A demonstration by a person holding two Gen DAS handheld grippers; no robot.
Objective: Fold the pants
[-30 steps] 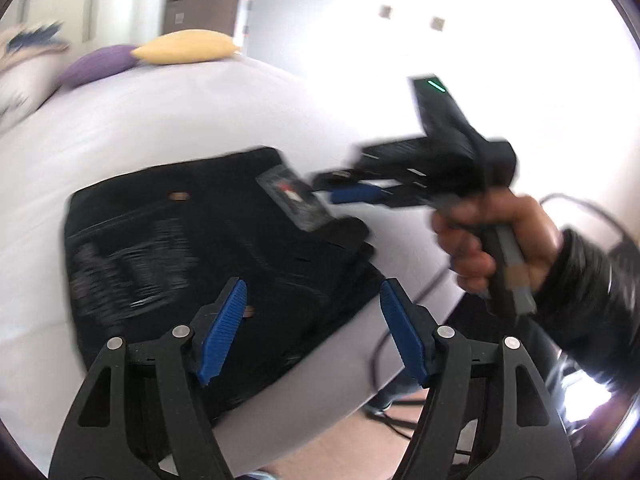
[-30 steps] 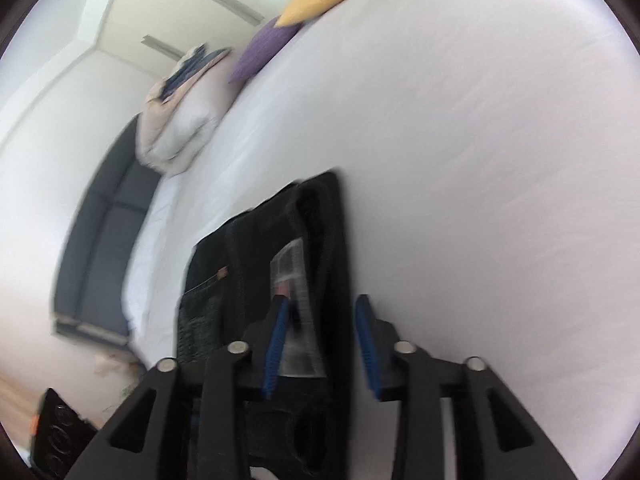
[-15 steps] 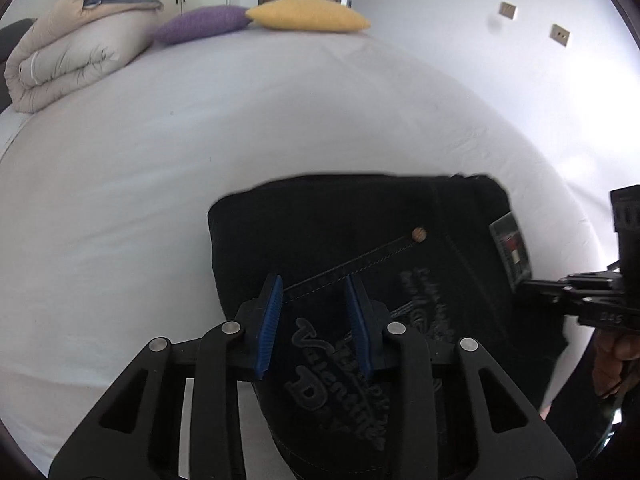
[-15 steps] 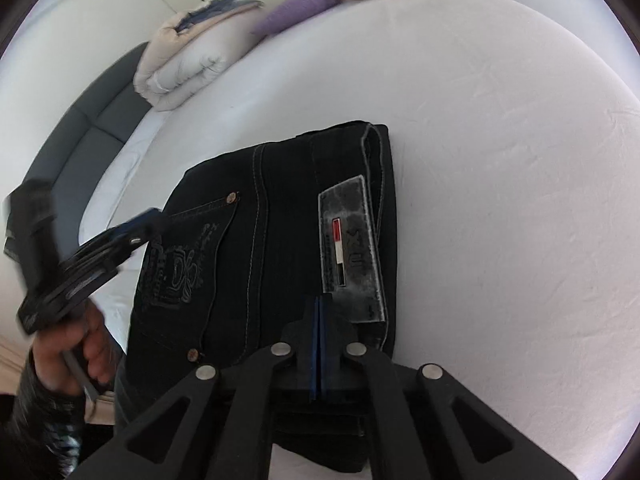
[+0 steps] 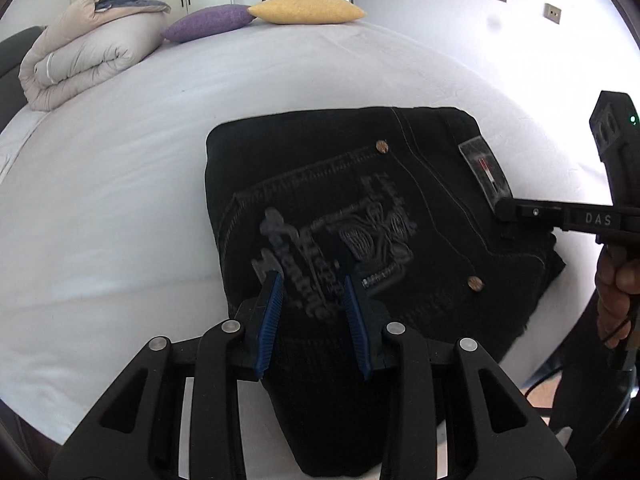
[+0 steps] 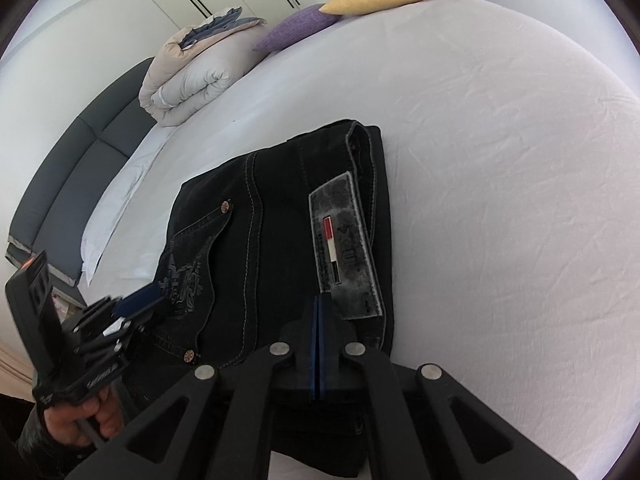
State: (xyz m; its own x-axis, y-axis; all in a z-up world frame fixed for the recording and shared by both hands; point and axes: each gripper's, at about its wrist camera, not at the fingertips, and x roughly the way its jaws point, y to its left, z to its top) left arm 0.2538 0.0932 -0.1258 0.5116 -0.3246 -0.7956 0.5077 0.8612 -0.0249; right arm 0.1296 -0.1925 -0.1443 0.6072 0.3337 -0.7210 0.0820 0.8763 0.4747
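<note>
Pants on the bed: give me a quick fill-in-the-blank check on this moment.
1. The folded pants are ____ in colour.
2. The right gripper has its jaws ____, near the grey patch.
3. The pillow beside the purple pillow is ____.
4. The pants lie on a ____ bed sheet.

Missing words: black; shut; yellow; white

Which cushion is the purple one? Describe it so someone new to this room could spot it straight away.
Look to the far end of the white bed, beyond the folded black pants. Two cushions lie there beside a rolled beige duvet. The purple cushion sits between the duvet and the yellow cushion, its tip tucked under the yellow one.
</note>
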